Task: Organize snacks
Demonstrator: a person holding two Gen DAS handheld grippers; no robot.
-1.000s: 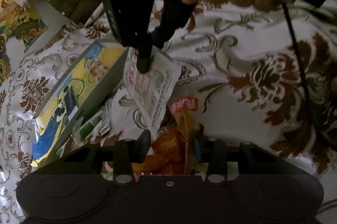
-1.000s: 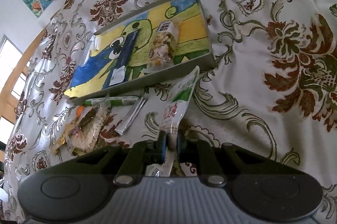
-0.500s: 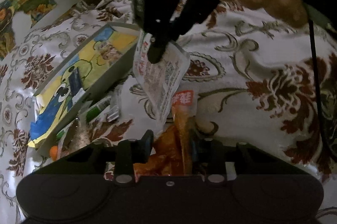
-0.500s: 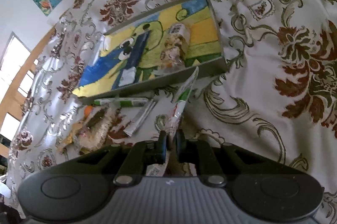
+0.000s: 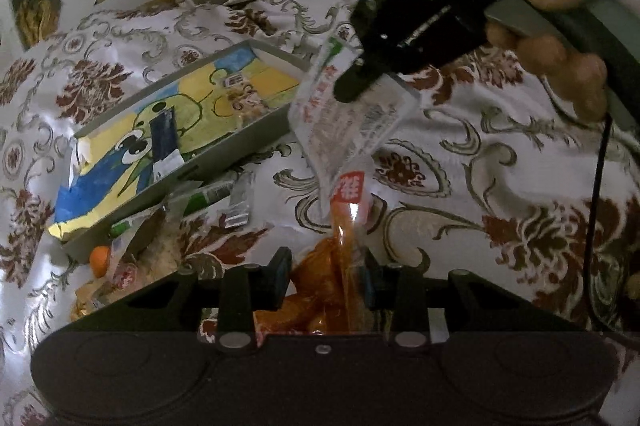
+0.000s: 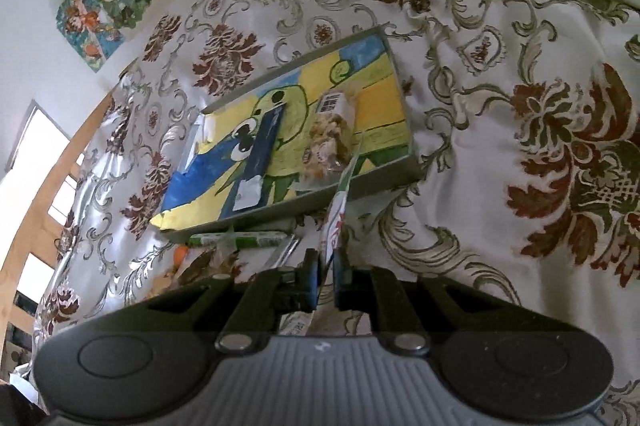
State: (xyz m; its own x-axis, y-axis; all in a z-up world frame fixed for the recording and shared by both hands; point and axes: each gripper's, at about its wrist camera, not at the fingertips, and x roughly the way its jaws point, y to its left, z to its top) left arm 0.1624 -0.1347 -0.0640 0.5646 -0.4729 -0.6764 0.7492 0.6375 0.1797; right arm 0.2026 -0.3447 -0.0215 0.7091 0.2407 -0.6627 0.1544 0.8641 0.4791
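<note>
the left gripper (image 5: 325,276) is clamped on an orange snack bag (image 5: 320,290), which is pinched between the two fingers and sticks out ahead of them. the right gripper (image 6: 327,276) is closed on a white flat packet (image 6: 340,201), held edge-on between the fingertips above the patterned cloth (image 6: 500,145), just beside the painted tray (image 6: 404,177).

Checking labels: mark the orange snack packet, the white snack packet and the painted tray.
orange snack packet (image 5: 320,290), left wrist view, its bulging middle.
white snack packet (image 5: 348,129), left wrist view, printed face.
painted tray (image 6: 384,181), right wrist view, grey front wall.
</note>
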